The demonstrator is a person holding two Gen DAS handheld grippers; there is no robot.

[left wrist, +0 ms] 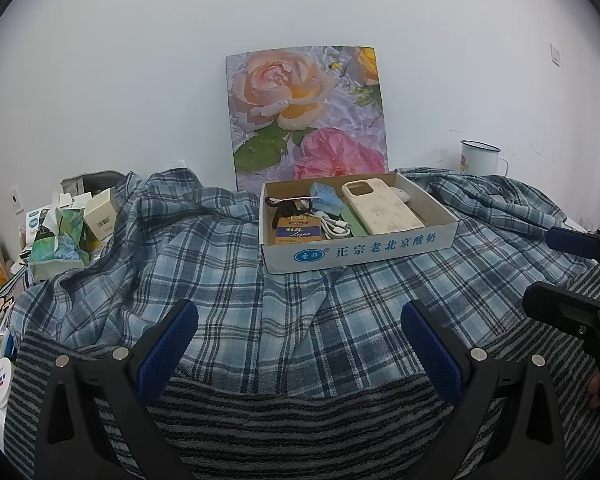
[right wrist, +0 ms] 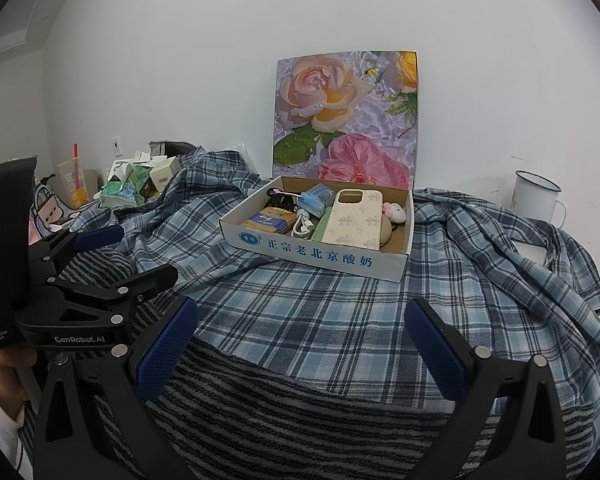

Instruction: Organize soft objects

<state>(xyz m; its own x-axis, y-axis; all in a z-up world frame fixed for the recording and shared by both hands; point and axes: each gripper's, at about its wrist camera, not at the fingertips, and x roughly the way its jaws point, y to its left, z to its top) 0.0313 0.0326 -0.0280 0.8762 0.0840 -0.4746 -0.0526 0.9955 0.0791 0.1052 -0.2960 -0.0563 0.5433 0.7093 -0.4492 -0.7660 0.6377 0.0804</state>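
A blue plaid shirt [left wrist: 260,300] [right wrist: 320,312] lies spread and rumpled over the table. Under its near edge lies a dark striped fuzzy cloth [left wrist: 284,424] [right wrist: 292,420]. My left gripper [left wrist: 300,344] hovers open above the line where the two fabrics meet, nothing between its blue pads. My right gripper [right wrist: 302,344] is open too, over the same seam further right. Each gripper shows in the other's view: the right one [left wrist: 556,268] at the right edge, the left one [right wrist: 140,252] at the left, both with jaws apart.
A shallow cardboard box [left wrist: 364,248] [right wrist: 320,258] with a phone case, cable and small items sits on the shirt. A floral board [left wrist: 306,114] leans on the wall behind. Tissue pack and cartons [left wrist: 66,236] crowd the left; an enamel mug [right wrist: 536,196] stands far right.
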